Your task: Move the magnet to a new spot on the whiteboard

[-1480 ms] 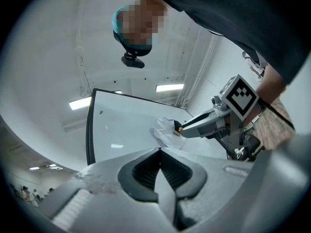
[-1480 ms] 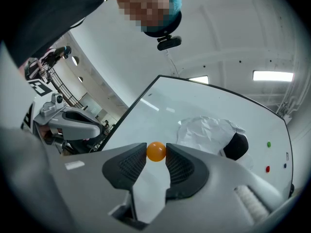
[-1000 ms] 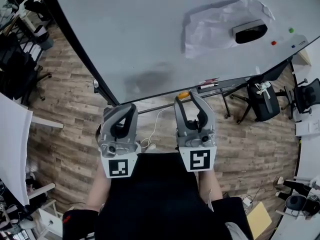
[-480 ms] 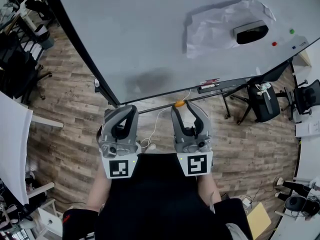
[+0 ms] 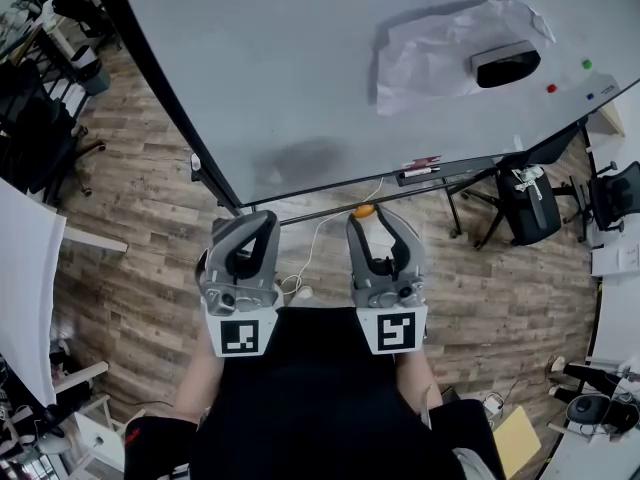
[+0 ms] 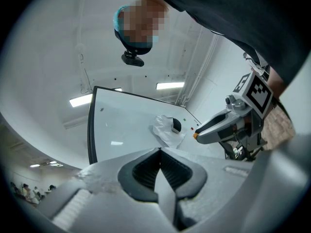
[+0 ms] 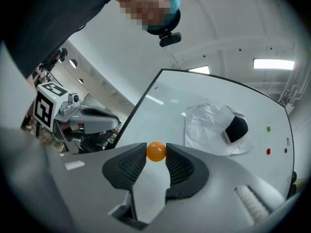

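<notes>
Right gripper (image 5: 373,220) pinches the orange magnet (image 7: 156,151) at its jaw tips, held close to the body, pointing toward the whiteboard (image 5: 300,68). Left gripper (image 5: 250,226) sits level beside it, jaws together, empty.

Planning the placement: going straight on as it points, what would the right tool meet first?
Its held orange ball magnet would probably touch the bare white whiteboard, left of the crumpled white paper.
</notes>
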Action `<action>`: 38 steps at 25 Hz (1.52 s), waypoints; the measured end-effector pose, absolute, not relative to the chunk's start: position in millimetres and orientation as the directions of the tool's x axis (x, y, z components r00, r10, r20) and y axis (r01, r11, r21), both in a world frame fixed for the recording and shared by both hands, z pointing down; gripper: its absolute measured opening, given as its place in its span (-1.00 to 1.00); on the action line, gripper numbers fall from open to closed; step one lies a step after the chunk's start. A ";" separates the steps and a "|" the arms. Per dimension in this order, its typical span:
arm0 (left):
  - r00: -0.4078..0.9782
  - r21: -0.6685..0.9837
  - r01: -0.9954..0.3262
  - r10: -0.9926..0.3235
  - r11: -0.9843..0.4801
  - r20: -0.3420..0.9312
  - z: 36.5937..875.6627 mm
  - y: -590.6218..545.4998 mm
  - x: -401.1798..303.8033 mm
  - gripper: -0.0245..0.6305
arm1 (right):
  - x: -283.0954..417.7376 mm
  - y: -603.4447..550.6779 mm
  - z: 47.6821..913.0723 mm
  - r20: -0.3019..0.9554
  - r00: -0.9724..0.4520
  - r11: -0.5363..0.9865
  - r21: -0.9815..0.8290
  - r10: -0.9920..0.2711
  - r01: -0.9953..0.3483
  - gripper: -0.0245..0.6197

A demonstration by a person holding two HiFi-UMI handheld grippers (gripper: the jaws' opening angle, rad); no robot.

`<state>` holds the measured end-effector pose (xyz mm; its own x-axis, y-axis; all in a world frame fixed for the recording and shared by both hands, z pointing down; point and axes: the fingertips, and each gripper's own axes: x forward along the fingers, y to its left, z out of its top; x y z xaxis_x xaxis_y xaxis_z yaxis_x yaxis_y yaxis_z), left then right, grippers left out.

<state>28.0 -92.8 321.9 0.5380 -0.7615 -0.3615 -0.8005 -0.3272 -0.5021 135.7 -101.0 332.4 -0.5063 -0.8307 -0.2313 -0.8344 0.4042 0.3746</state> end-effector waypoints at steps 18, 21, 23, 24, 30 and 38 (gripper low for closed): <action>0.520 -0.508 -0.805 -0.775 -0.305 -0.359 320.9 -101.8 14.6 -0.92 | 138.1 -111.9 330.6 -0.232 -0.494 0.387 0.384 -0.838 -0.838 -0.53; 0.514 -0.507 -0.808 -0.778 -0.299 -0.360 320.0 -105.0 10.2 -0.92 | 136.2 -116.0 326.8 -0.242 -0.494 0.385 0.385 -0.835 -0.839 -0.53; 0.508 -0.502 -0.813 -0.781 -0.296 -0.362 320.1 -107.2 6.3 -0.92 | 133.4 -118.8 325.2 -0.246 -0.495 0.385 0.384 -0.834 -0.839 -0.53; 0.506 -0.499 -0.815 -0.783 -0.295 -0.362 320.2 -108.3 4.4 -0.92 | 131.6 -120.2 324.8 -0.245 -0.497 0.386 0.387 -0.832 -0.837 -0.53; 0.499 -0.488 -0.820 -0.791 -0.299 -0.354 324.0 -115.3 -2.9 -0.92 | 123.1 -130.1 320.8 -0.240 -0.510 0.389 0.410 -0.826 -0.825 -0.53; 0.497 -0.480 -0.823 -0.795 -0.305 -0.347 326.7 -123.1 -13.0 -0.92 | 112.5 -143.4 312.0 -0.247 -0.516 0.381 0.438 -0.820 -0.815 -0.53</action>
<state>-13.0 -123.1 326.7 0.4971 -0.7952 -0.3471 -0.8227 -0.3047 -0.4800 112.5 -143.4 312.0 -0.5159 -0.8203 -0.2468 -0.8146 0.3807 0.4376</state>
